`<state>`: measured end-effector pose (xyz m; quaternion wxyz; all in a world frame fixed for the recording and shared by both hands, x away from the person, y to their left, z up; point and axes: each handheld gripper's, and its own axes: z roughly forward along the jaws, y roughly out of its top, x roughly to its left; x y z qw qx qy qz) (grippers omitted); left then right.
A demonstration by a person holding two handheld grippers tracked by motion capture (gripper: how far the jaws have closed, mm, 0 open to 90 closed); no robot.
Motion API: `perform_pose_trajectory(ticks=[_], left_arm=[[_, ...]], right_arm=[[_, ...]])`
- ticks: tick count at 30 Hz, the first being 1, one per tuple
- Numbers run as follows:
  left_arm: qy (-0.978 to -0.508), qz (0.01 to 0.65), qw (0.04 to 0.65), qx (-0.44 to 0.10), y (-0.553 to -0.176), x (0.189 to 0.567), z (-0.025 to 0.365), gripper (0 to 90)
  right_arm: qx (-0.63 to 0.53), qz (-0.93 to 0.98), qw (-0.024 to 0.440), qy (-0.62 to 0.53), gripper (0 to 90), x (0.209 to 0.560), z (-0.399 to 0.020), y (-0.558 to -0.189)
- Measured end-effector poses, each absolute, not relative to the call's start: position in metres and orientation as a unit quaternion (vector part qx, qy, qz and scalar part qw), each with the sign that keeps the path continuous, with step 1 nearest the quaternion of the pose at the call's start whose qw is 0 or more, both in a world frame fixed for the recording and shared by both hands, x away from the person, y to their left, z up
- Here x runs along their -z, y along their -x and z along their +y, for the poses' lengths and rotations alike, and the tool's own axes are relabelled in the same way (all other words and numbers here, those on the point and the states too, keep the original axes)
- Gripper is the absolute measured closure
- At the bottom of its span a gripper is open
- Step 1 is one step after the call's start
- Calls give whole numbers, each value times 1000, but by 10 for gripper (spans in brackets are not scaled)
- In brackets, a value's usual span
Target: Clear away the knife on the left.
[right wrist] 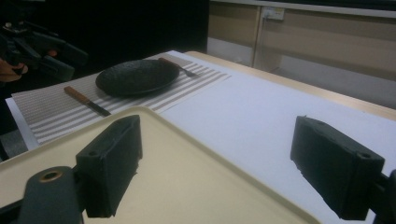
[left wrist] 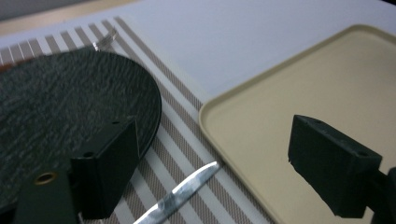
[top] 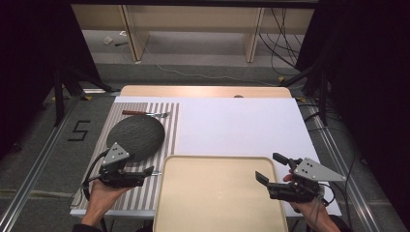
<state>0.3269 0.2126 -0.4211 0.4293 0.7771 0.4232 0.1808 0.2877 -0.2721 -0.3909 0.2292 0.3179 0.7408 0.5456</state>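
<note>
High view — left gripper [top: 151, 171] held low over the striped mat [top: 140, 193], pointing right at the tray [top: 220, 193], jaws apart; left hand [top: 104, 193] grips it from below. Right gripper [top: 270, 168] at the tray's right edge, pointing left, jaws wide.

Left gripper view — jaws apart, nothing between; knife [left wrist: 180, 196] on the mat below, plate [left wrist: 70, 121] at left.

Right gripper view — jaws apart, straddling the tray rim; plate [right wrist: 137, 77], knife [right wrist: 86, 100], fork [right wrist: 180, 67] on the mat beyond.
</note>
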Motion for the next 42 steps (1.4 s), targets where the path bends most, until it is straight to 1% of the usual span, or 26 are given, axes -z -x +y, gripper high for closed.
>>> perform_pose_trajectory(ticks=[1, 6, 12, 32, 35, 42], left_arm=[[-782, 430, 419, -167, -328, 424, 216, 161], [-788, 450, 395, -143, -333, 428, 228, 162], [-791, 468, 373, -128, -337, 435, 242, 164], [-814, 479, 313, -99, -349, 444, 259, 176], [-822, 479, 294, -95, -351, 446, 261, 183], [-848, 473, 232, -59, -360, 450, 264, 182]], right_arm=[[-546, 740, 229, -319, 176, 391, -272, -287], [-548, 739, 229, -318, 176, 391, -272, -288], [-548, 738, 228, -319, 176, 391, -272, -288], [-548, 739, 227, -320, 176, 391, -272, -288], [-548, 739, 227, -320, 176, 391, -272, -288], [-547, 740, 227, -320, 176, 392, -271, -289]])
